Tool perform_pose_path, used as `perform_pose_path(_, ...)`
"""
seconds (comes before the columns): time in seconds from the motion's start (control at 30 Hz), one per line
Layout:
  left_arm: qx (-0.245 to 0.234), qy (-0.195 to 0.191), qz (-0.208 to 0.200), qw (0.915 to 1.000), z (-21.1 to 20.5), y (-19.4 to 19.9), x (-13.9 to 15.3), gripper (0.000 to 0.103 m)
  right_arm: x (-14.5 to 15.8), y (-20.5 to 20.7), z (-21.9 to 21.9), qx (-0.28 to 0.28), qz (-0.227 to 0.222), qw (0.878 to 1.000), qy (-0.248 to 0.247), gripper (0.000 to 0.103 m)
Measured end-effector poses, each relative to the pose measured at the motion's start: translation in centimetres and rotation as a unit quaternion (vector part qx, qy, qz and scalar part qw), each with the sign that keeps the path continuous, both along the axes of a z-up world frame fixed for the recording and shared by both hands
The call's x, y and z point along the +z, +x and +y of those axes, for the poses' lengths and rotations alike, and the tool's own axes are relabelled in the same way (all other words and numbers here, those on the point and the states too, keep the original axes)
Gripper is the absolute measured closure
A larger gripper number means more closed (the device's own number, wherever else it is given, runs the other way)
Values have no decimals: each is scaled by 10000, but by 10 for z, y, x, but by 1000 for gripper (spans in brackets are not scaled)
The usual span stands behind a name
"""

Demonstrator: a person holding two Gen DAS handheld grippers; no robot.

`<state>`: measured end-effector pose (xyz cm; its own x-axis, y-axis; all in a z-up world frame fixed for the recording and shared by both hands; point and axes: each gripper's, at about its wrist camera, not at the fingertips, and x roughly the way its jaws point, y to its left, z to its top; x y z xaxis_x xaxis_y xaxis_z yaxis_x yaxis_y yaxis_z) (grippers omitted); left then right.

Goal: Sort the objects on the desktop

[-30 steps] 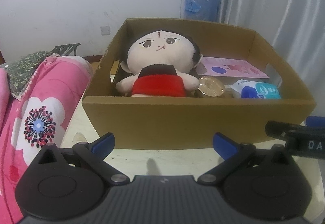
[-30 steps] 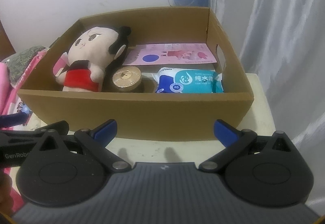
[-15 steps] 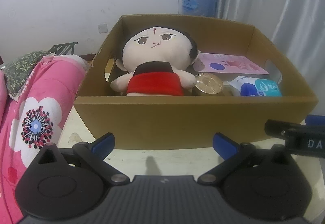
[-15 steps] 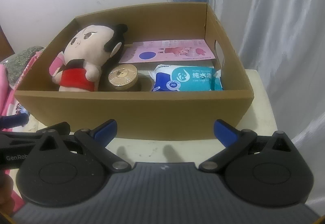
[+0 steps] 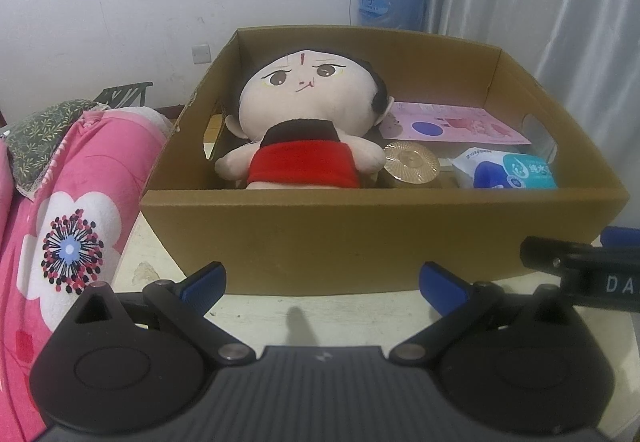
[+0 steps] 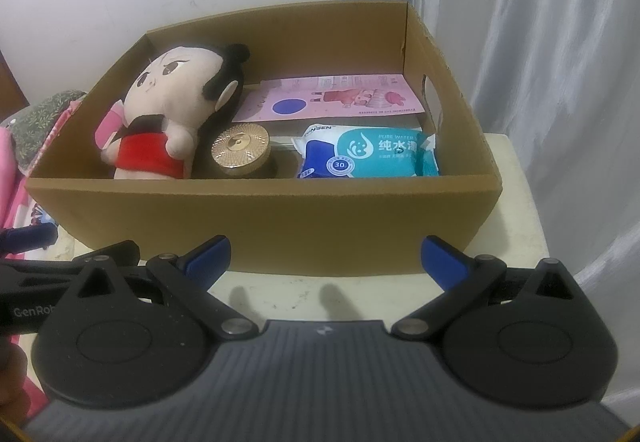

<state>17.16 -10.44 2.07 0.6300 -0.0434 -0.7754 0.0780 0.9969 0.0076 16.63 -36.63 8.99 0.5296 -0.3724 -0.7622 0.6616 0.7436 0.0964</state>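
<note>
Both grippers spread wide, holding nothing: left gripper, right gripper, parked before the open brown cardboard box. Inside: red-shirted plush doll, gold-lidded round jar, blue wet-wipes pack, pink flat card along the back wall. Sorting looks finished.

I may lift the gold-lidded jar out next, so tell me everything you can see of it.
The gold-lidded jar is a short round container with a shiny, ribbed gold lid, a small knob at its centre, and a darker body below. It stands upright on the floor of the cardboard box, near the front wall. The plush doll presses against its left side; the blue wet-wipes pack lies to its right, apart. The lid is on. Its base is hidden by the box wall. Neither claw touches it.
</note>
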Motion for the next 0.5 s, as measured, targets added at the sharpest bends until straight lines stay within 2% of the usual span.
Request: perform_pose_path(0.5,-1,5,-8,10000,1,1,-1,0,0,1,0,5,8,10000,8,1)
